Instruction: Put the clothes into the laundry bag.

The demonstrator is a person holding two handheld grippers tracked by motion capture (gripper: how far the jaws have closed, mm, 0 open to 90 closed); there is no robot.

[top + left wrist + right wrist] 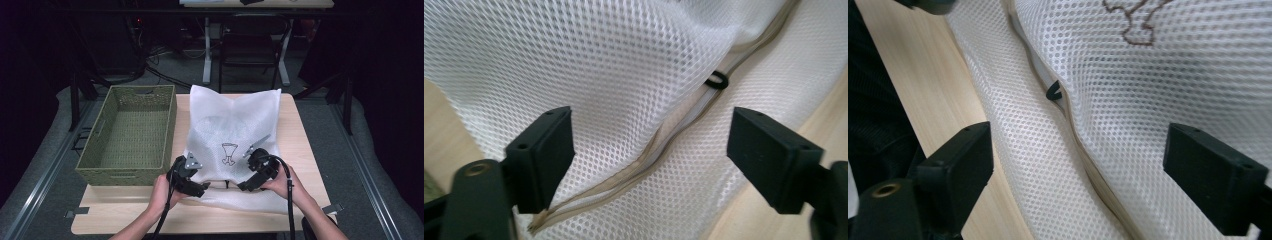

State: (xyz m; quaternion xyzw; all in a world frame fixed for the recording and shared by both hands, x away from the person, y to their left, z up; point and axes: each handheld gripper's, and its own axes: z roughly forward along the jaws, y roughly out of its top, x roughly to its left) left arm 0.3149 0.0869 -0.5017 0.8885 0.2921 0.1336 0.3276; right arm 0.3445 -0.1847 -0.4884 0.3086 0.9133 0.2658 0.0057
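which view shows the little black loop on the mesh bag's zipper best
The left gripper view: the black loop sits sharp and whole on the zipper. The right gripper view shows it half tucked under the seam. In the high view it is too small to tell.

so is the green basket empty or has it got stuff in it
Empty: in the high view the green basket shows only its bare woven floor. The white mesh bag lies beside it on the table.

A white honeycomb-mesh laundry bag (pixel 232 125) carries a brown outline emblem (pixel 228 153) and beige zipper tape (pixel 664 145); the woven rectangular basket (pixel 131 135) is olive green.
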